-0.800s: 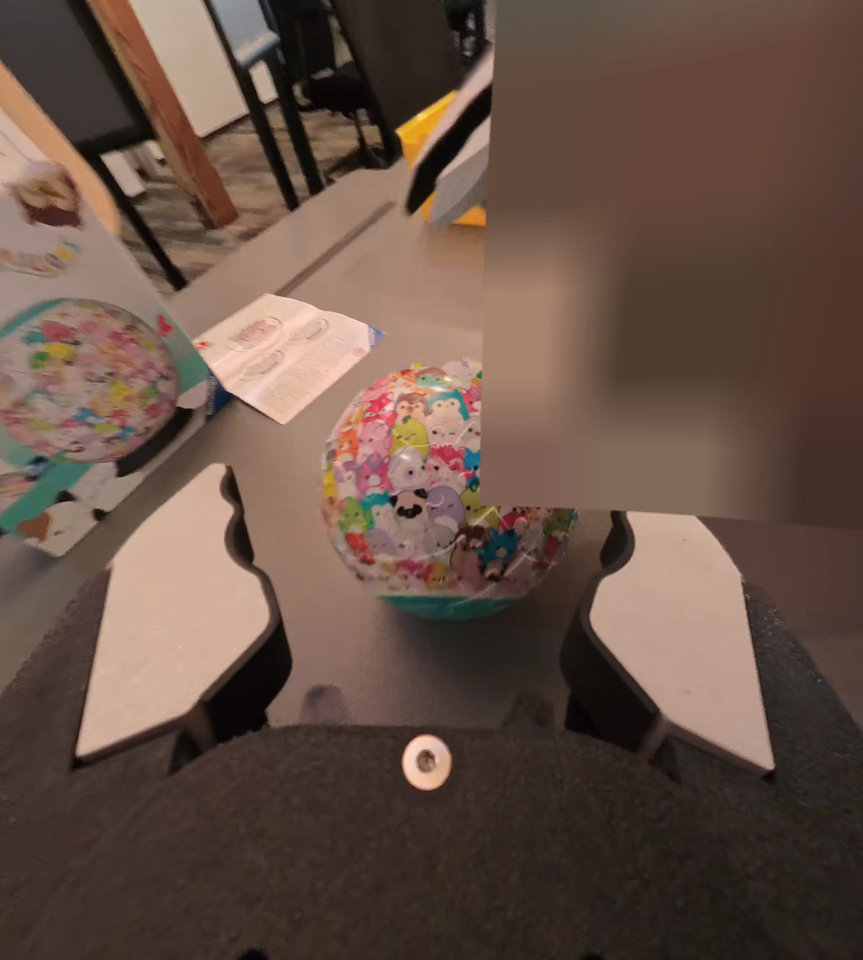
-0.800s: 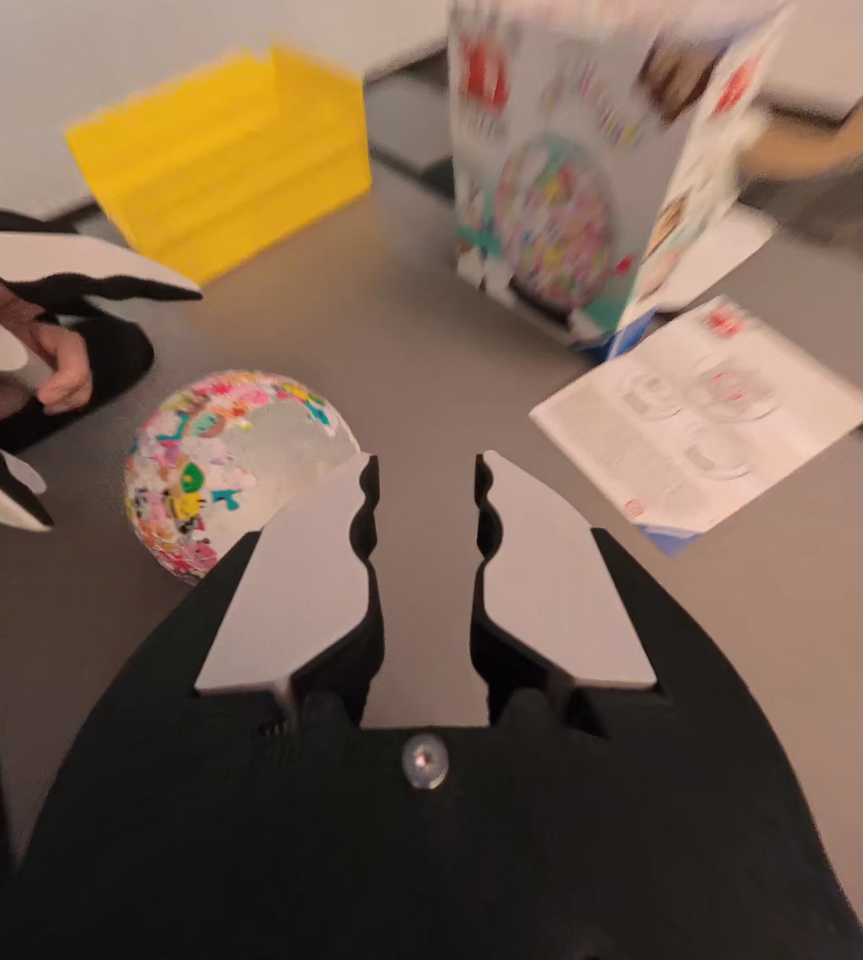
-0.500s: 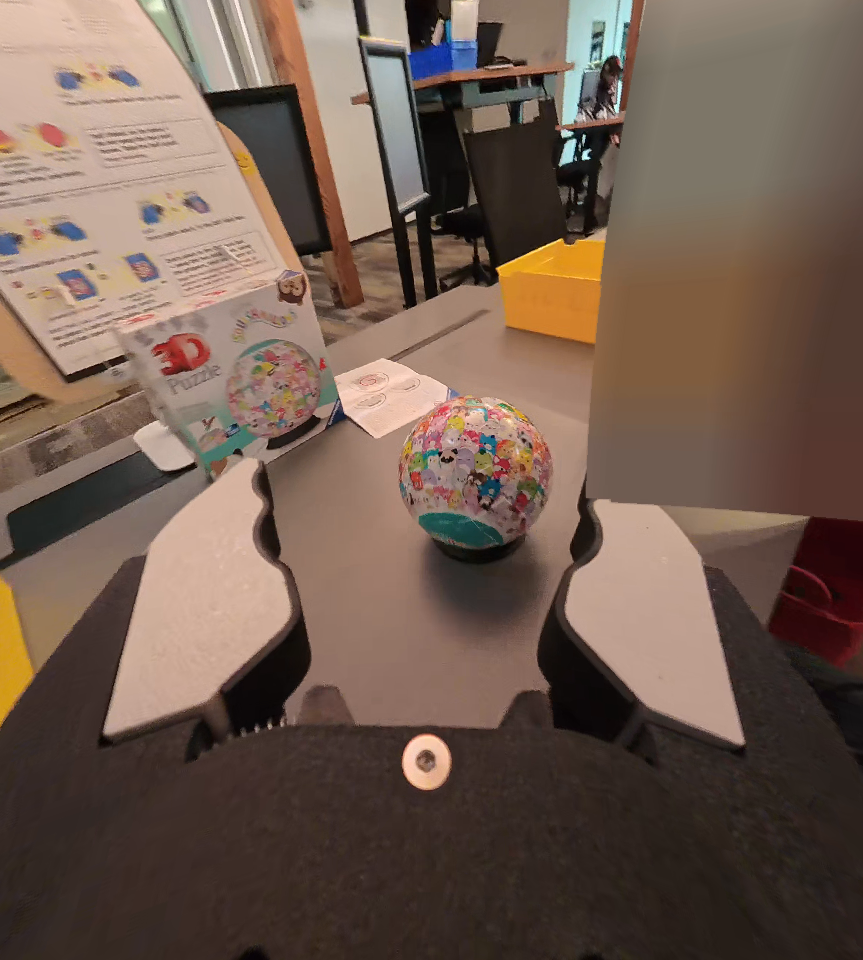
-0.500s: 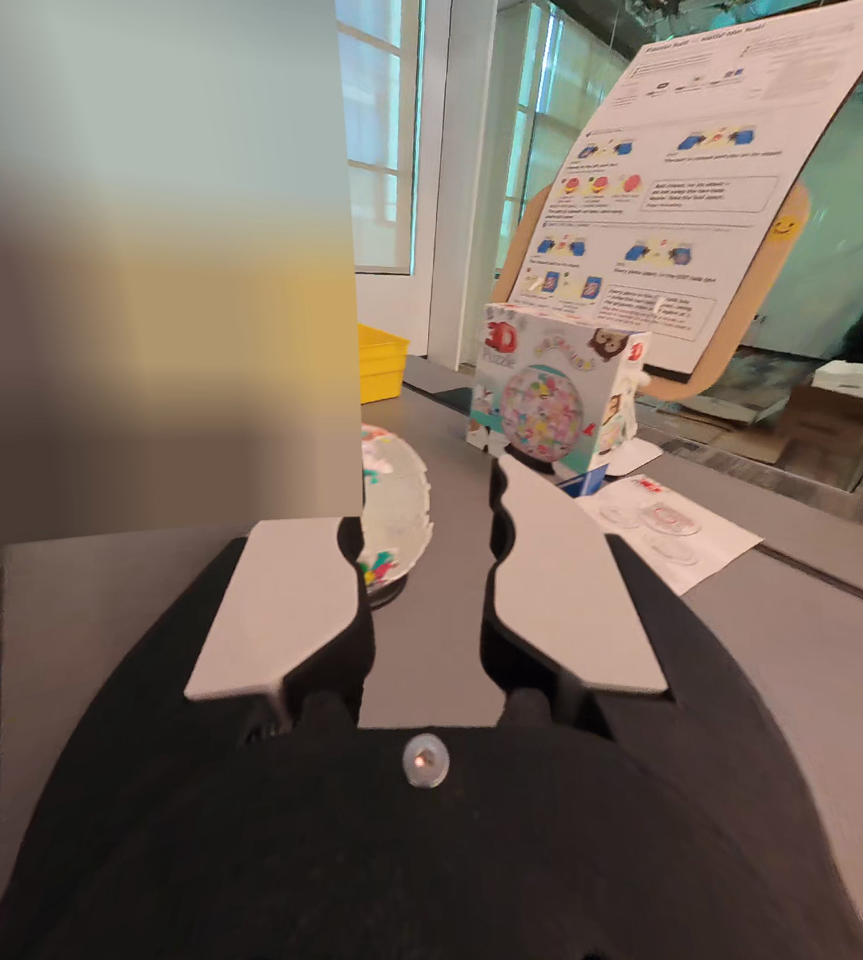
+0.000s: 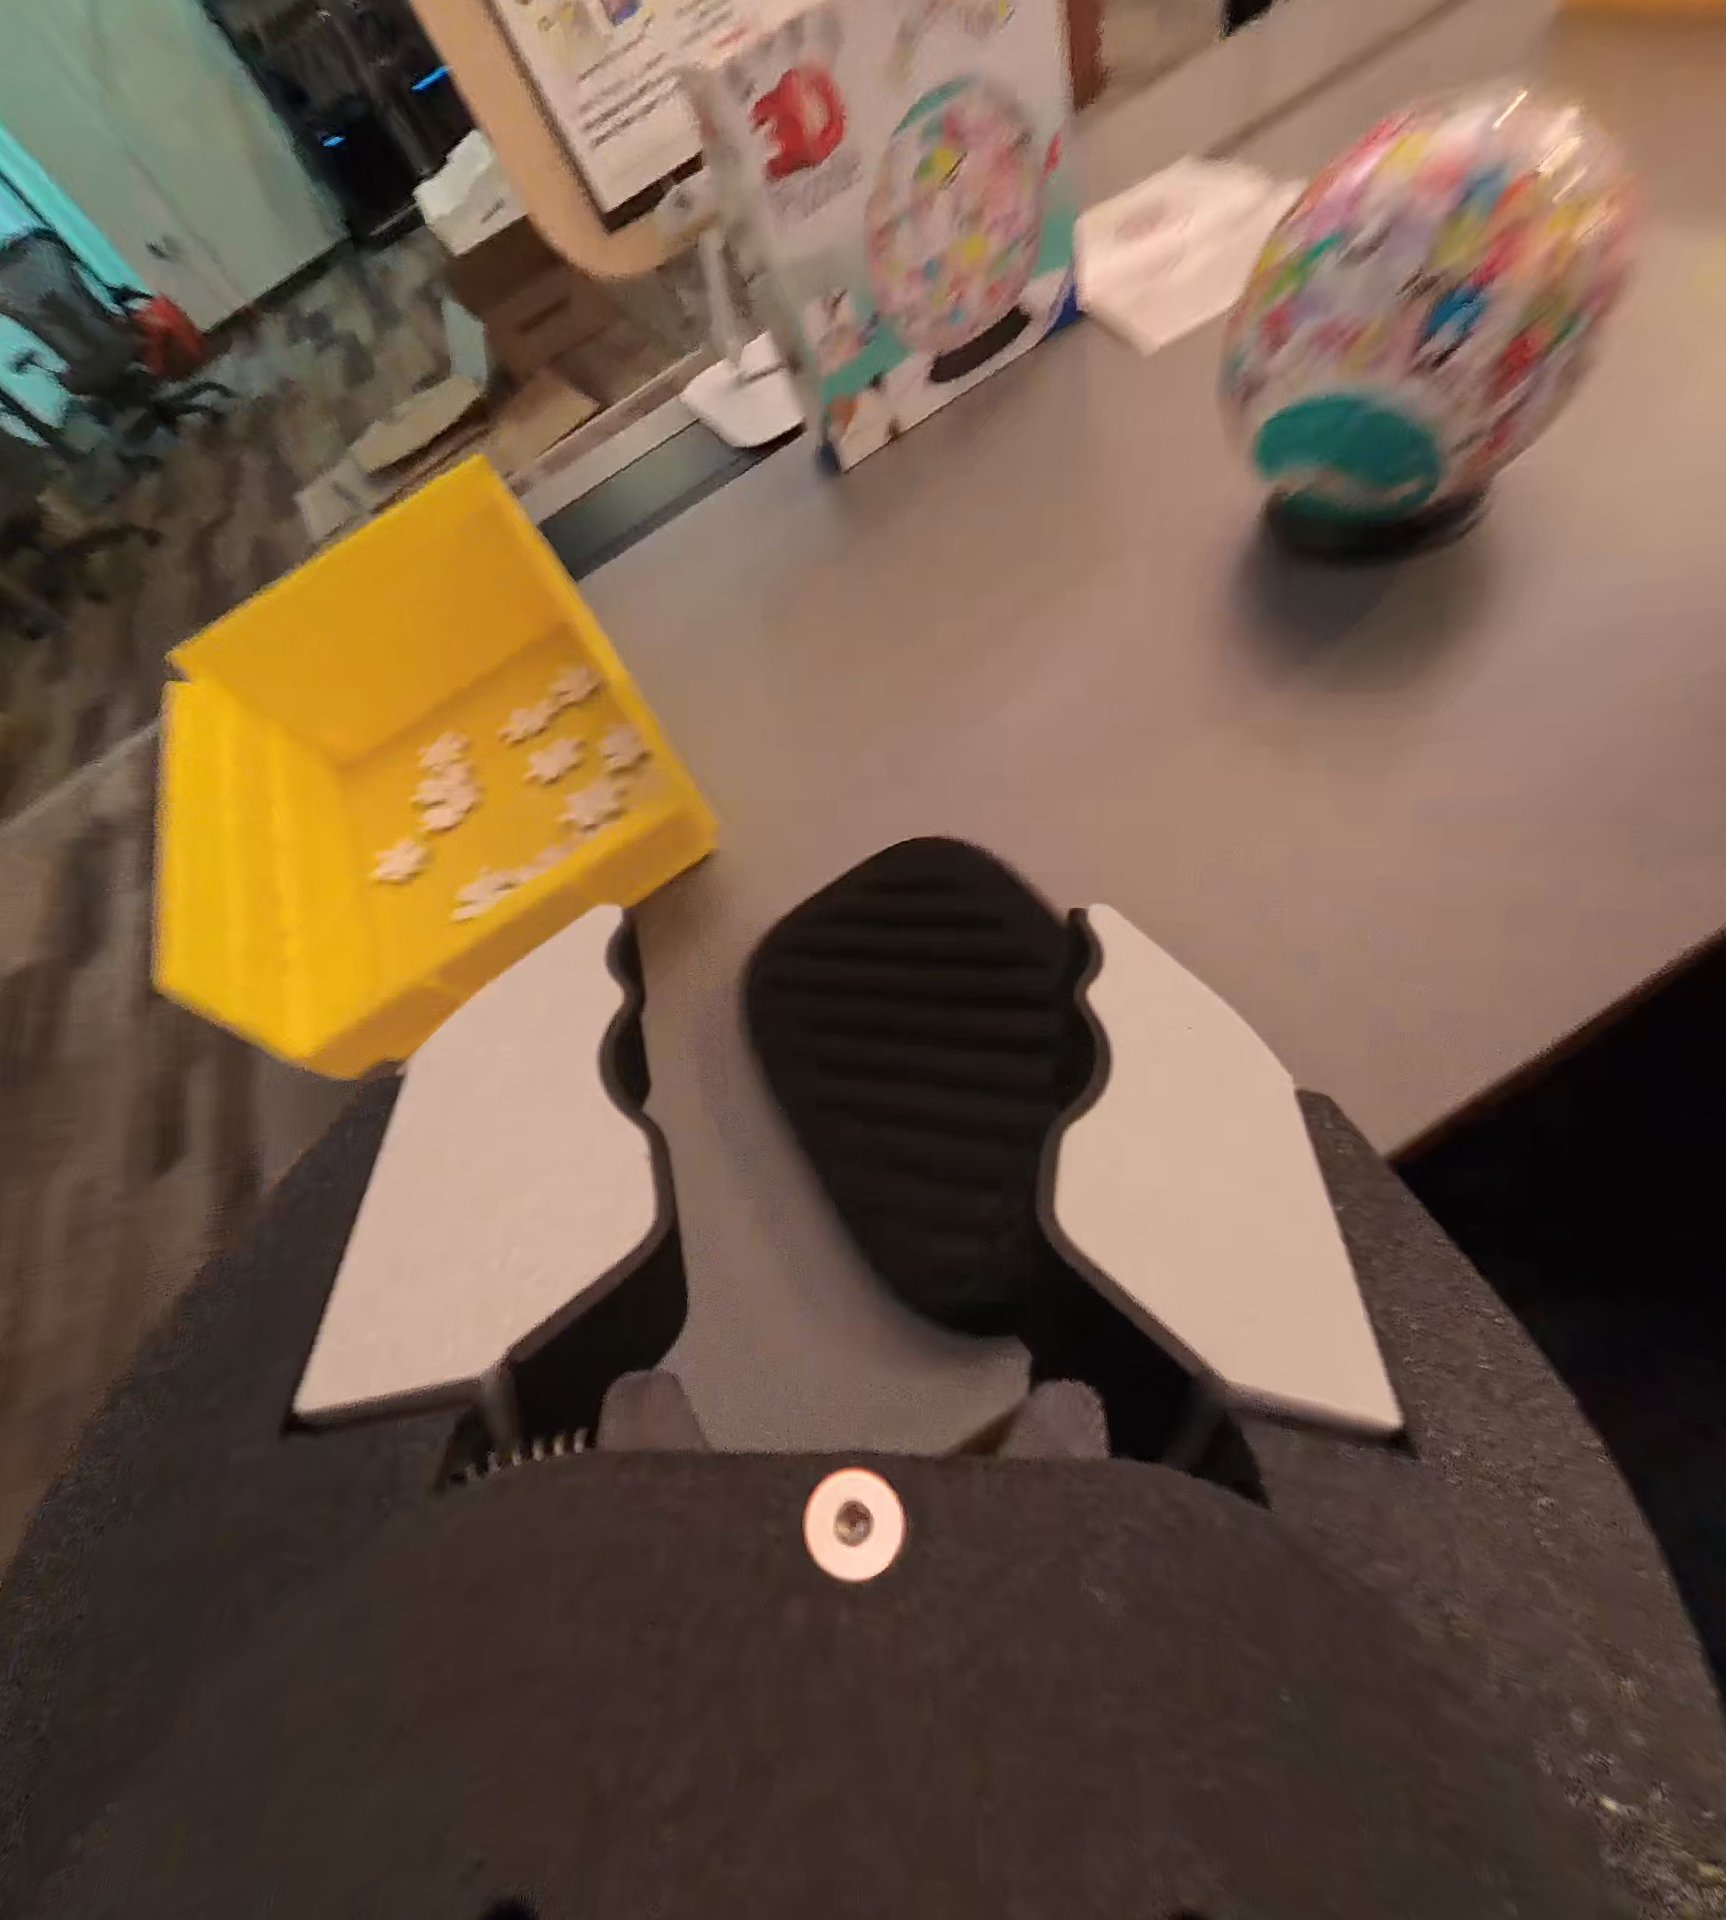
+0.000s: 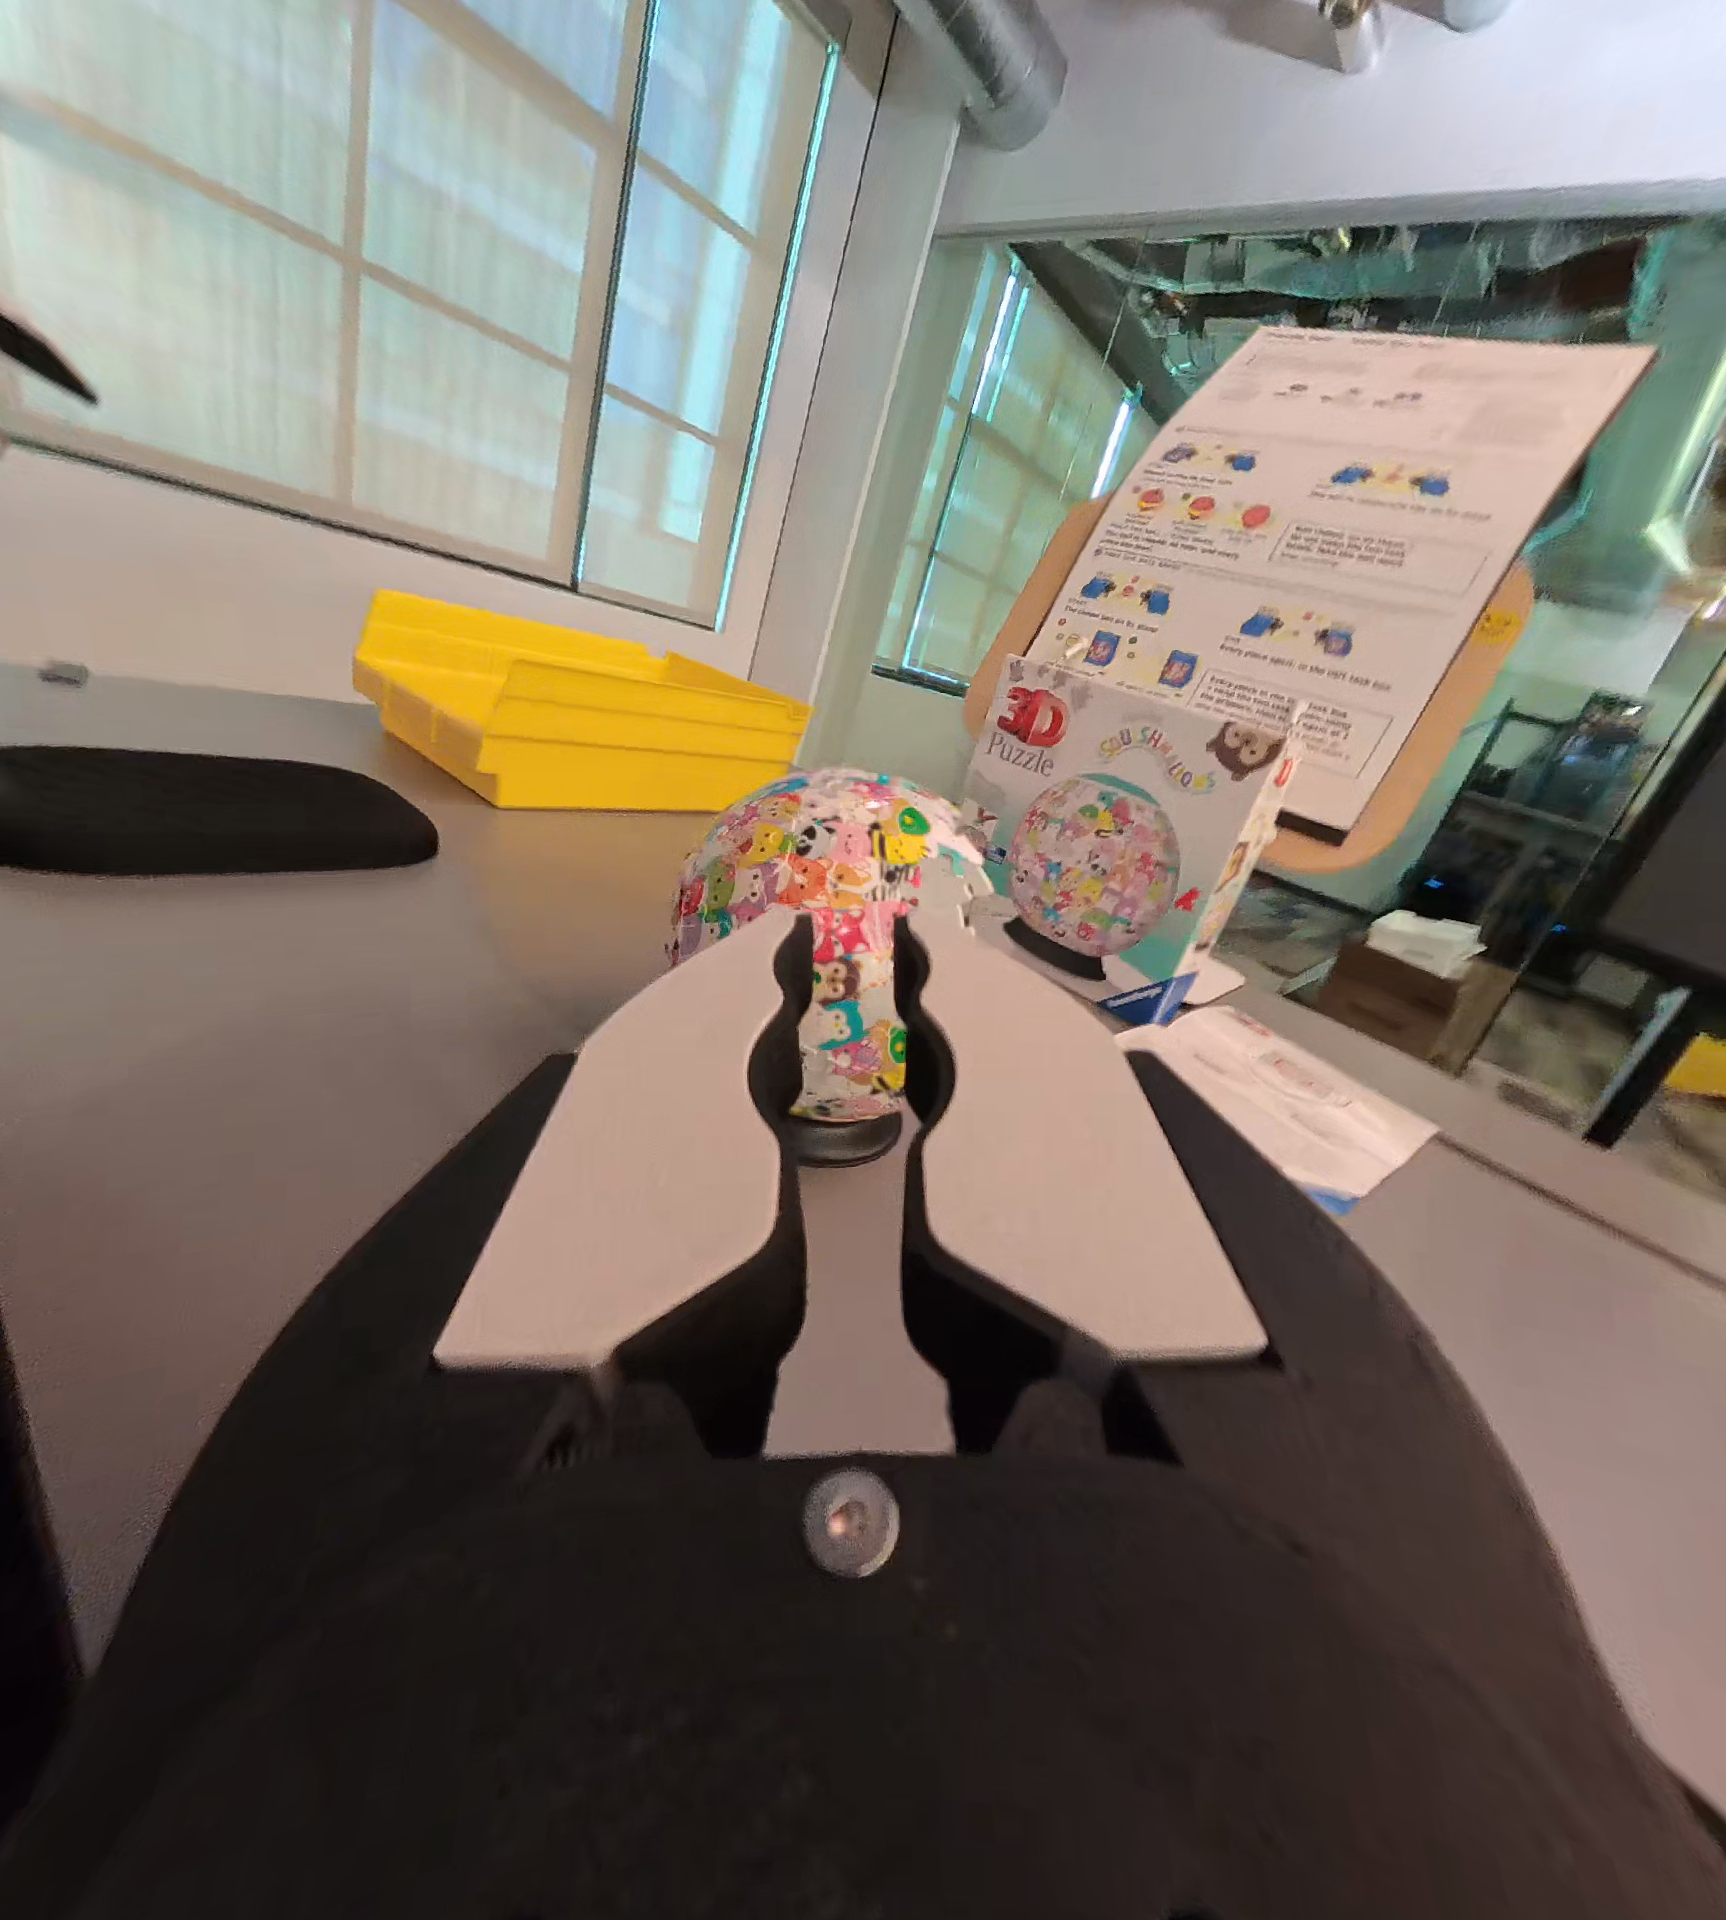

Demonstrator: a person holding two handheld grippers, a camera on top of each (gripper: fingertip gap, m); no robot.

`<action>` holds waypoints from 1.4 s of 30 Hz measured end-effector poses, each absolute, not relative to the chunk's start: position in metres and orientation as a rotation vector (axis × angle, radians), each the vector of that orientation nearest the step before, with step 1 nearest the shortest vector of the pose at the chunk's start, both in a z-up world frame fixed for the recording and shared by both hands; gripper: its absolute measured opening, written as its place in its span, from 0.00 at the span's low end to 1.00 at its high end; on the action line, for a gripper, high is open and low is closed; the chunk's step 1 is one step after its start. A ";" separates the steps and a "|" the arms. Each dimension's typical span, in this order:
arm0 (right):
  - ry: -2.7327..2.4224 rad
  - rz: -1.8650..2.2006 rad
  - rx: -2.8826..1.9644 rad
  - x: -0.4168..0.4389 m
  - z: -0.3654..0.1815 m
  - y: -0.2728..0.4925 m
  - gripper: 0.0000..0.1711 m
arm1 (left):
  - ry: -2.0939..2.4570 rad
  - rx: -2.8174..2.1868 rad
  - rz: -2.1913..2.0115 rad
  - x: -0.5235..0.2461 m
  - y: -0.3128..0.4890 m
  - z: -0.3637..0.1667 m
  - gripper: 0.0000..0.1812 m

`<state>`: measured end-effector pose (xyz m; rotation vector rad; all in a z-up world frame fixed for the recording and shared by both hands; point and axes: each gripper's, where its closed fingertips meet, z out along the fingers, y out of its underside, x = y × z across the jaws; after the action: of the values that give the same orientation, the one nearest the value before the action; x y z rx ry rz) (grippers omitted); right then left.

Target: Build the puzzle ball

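Puzzle ball: it is sitting on its small dark stand near the middle of the table, with a gap in the shell showing along its upper right side, so I judge it unfinished.
Loose pieces: they are lying white side up in the yellow bin at the table's left end.
Left gripper: I am holding its jaws released and empty, aiming over the black pad toward the bin.
Right gripper: I am keeping its jaws nearly closed on nothing, pointing at the ball but apart from it.
Step in hand: I am likely going for a piece; I am planning to pinch a single one by its edge.
Care: I am meaning to steady the ball lightly, since the shell may flex.
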<state>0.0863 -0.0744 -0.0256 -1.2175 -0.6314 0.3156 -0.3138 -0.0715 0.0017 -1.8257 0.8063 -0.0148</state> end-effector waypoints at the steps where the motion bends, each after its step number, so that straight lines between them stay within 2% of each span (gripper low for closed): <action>1: -0.658 0.279 -1.206 0.081 -0.025 -0.074 0.09 | 0.833 -1.818 0.041 -0.324 -0.062 0.001 0.40; 4: -0.746 0.219 -1.235 0.063 -0.036 -0.068 0.09 | 0.906 -1.830 0.090 -0.349 -0.028 0.000 0.34; 11: -0.826 0.054 -1.302 0.054 -0.054 -0.059 0.09 | 0.978 -1.960 0.010 -0.394 0.070 0.012 0.30; 16: -0.688 0.069 -1.425 0.076 -0.060 -0.039 0.14 | 0.956 -2.052 -0.189 -0.398 0.128 0.009 0.28; 20: -0.569 0.072 -1.455 0.095 -0.058 -0.032 0.15 | 1.139 -2.119 -0.125 -0.400 0.151 -0.015 0.29; 23: -0.582 0.070 -1.500 0.094 -0.065 -0.026 0.15 | 1.432 -2.128 -0.005 -0.402 0.162 -0.036 0.27; 25: -0.607 0.055 -1.528 0.091 -0.071 -0.023 0.15 | 1.667 -2.109 0.092 -0.404 0.168 -0.053 0.23; 29: -0.592 0.039 -1.550 0.094 -0.074 -0.020 0.15 | 2.041 -2.108 0.294 -0.418 0.183 -0.095 0.23; 34: -0.548 0.037 -1.555 0.102 -0.072 -0.018 0.15 | 2.094 -2.253 0.300 -0.427 0.201 -0.129 0.30; 37: -0.548 0.039 -1.562 0.102 -0.073 -0.017 0.15 | 2.063 -2.344 0.213 -0.423 0.202 -0.140 0.25; 42: -0.541 0.053 -1.564 0.103 -0.073 -0.016 0.15 | 2.094 -2.442 0.261 -0.439 0.202 -0.150 0.26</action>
<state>0.1026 -0.0158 -0.0730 -1.5636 -0.5413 0.0533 -0.4393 0.2023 -0.1496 -2.4415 2.0942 0.2610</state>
